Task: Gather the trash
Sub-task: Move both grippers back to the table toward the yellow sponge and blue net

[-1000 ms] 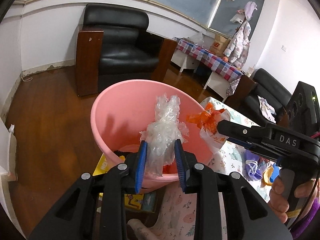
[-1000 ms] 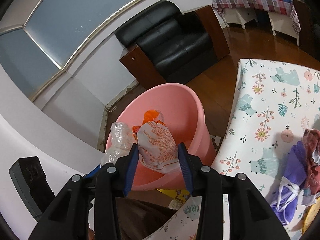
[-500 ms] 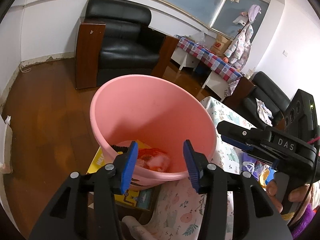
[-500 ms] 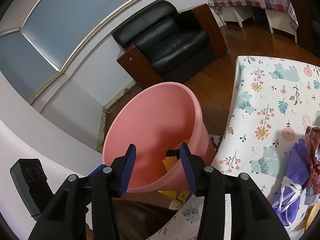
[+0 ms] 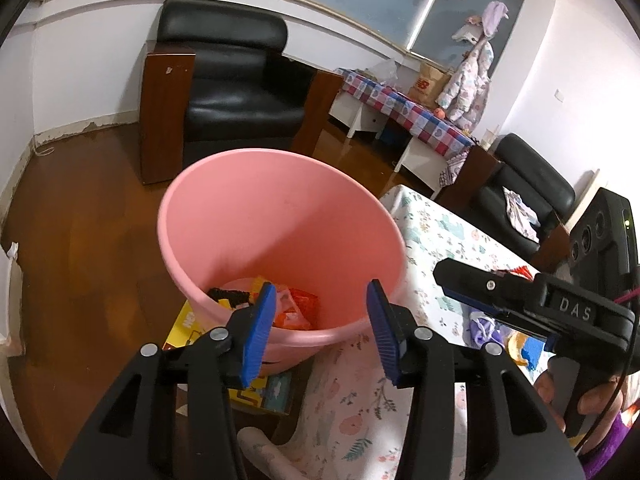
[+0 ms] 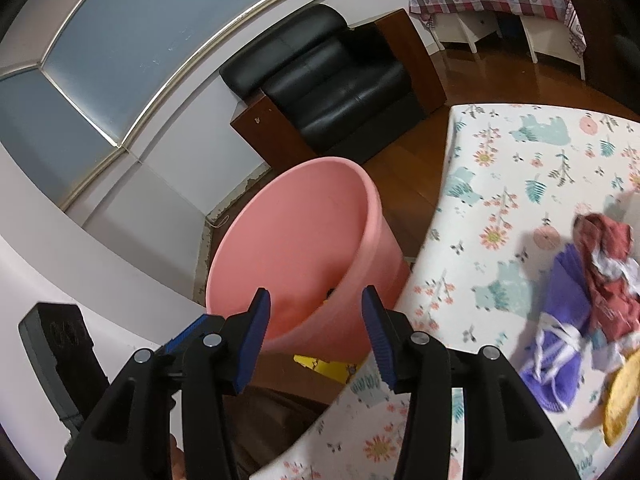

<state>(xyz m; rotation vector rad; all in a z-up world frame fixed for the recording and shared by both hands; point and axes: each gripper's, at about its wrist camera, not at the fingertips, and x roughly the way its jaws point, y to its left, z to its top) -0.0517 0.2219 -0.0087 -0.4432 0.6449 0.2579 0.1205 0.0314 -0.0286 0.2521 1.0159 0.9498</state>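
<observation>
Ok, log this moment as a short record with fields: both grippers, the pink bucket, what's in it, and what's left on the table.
left gripper: open, nothing between the pads, above the bucket's near rim
right gripper: open, empty, beside the bucket
pink bucket: upright on the floor, at the table's edge
bucket contents: orange-red wrappers and dark scraps at the bottom
table: floral cloth; purple cloth bundle, red cloth and a yellow item lie on it
</observation>
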